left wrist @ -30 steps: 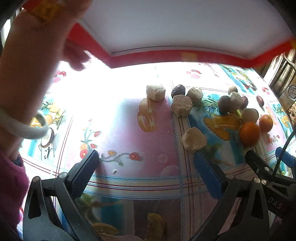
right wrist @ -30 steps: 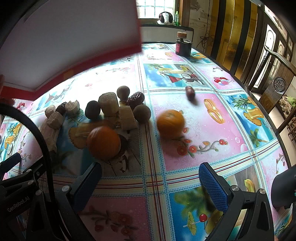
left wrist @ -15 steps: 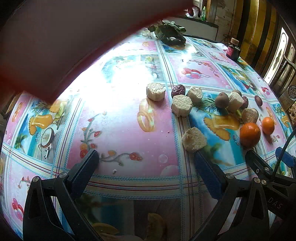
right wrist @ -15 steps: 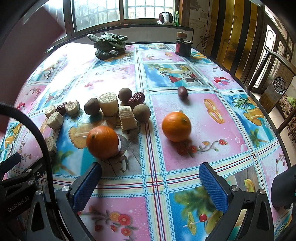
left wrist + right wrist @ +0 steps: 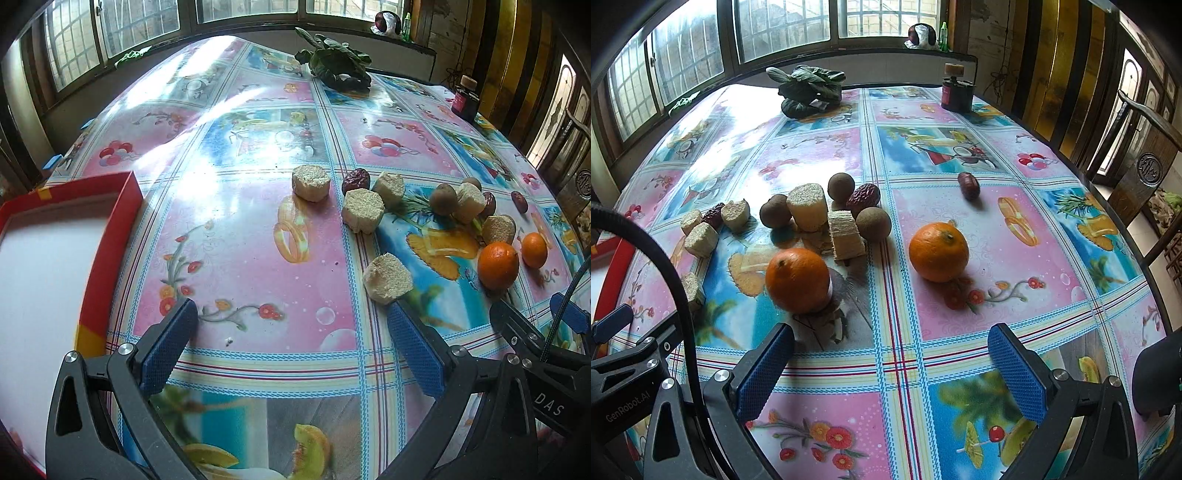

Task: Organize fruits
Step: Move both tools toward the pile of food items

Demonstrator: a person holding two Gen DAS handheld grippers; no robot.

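Two oranges (image 5: 797, 279) (image 5: 939, 251) lie on the patterned tablecloth, near my open right gripper (image 5: 890, 365). Behind them cluster pale sugarcane chunks (image 5: 807, 210), brown round fruits (image 5: 873, 223) and red dates (image 5: 863, 195); one date (image 5: 968, 185) lies apart. In the left wrist view my left gripper (image 5: 291, 343) is open and empty over the cloth, with a cane chunk (image 5: 387, 278) just beyond its right finger. The oranges (image 5: 498, 265) sit at the right. A red-rimmed white tray (image 5: 122, 221) rests at the left.
A leafy green vegetable (image 5: 807, 90) and a dark jar (image 5: 957, 94) stand at the far side of the table. Windows run along the back wall. A wooden chair (image 5: 1145, 173) stands at the right edge. The other gripper's body (image 5: 535, 354) shows at the lower right.
The red and white tray, held overhead by a hand a second ago, now lies on the table at the left. The right-hand orange has rolled a little and settled. Both grippers stayed put.
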